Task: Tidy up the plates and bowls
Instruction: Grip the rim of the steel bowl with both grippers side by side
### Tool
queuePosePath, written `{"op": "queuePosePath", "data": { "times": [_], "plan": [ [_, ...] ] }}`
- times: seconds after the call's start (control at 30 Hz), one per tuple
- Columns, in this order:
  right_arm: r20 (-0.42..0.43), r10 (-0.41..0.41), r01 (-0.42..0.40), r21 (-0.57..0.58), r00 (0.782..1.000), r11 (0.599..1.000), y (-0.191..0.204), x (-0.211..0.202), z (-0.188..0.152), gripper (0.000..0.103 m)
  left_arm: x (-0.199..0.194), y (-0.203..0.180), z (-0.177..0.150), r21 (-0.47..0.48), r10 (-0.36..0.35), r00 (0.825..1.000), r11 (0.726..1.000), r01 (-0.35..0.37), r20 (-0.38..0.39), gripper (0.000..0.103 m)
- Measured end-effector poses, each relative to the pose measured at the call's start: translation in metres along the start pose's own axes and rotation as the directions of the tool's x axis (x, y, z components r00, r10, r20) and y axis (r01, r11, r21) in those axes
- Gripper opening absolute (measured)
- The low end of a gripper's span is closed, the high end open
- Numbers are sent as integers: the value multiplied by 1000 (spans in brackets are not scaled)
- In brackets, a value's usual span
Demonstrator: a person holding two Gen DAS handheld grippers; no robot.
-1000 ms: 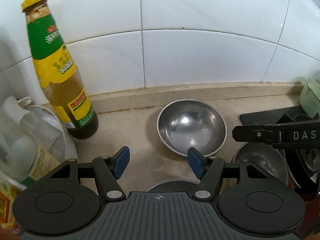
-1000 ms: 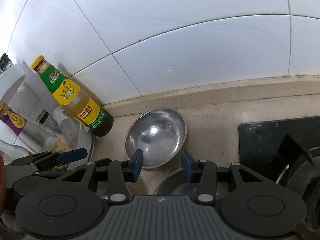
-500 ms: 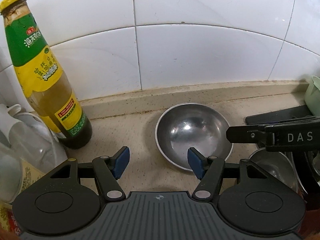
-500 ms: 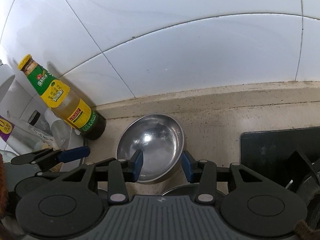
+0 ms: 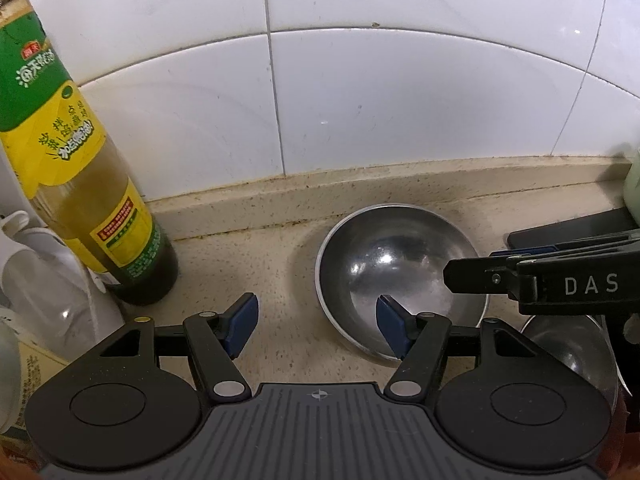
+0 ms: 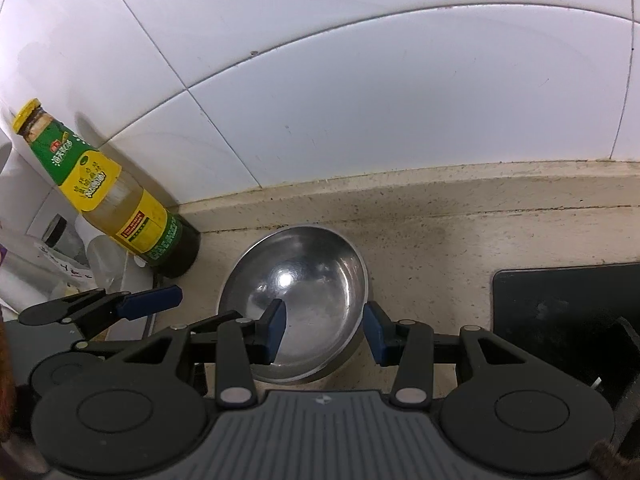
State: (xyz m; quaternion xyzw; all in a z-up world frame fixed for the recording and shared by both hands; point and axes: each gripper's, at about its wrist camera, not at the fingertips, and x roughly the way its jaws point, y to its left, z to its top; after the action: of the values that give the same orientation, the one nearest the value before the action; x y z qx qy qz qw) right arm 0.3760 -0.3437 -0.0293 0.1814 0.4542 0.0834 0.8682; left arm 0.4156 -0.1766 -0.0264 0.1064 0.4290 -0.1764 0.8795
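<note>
While both pairs of blue-padded jaws stand wide apart and hold nothing, the shiny round stainless-steel bowl (image 6: 294, 300) has grown larger in both views than half a second ago. In the right wrist view the right gripper (image 6: 322, 330) now straddles the near right part of the bowl's rim: its left pad lies over the bowl's inside at lower centre of the frame, its right pad just outside the rim; whether either pad touches the metal cannot be told. Earlier those pads sat at the near edge of the bowl. In the left wrist view the left gripper (image 5: 314, 328) sits at lower centre, its right pad over the near inside of the same bowl (image 5: 396, 276), its left pad above bare speckled beige countertop (image 5: 276, 264). The right gripper's black arm (image 5: 544, 280) reaches in from the right edge over the bowl, further than before. A second steel bowl (image 5: 568, 356) lies at lower right, partly hidden. The tall yellow-and-green labelled sauce bottle (image 5: 76, 168) stands at the left against the white tiled wall (image 5: 400, 92), its cap now nearly cut off at the top left corner. A black stove surface (image 6: 560, 300) fills the right side of the right wrist view.
</note>
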Motion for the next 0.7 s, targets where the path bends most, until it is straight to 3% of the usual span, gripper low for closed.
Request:
{"op": "queuePosePath", "data": {
  "times": [0.7],
  "plan": [
    [-47,-28,28,3,998,1000,-6,25,7,45,22,-7,5,33,24,999,999,-23,-41,79]
  ]
}}
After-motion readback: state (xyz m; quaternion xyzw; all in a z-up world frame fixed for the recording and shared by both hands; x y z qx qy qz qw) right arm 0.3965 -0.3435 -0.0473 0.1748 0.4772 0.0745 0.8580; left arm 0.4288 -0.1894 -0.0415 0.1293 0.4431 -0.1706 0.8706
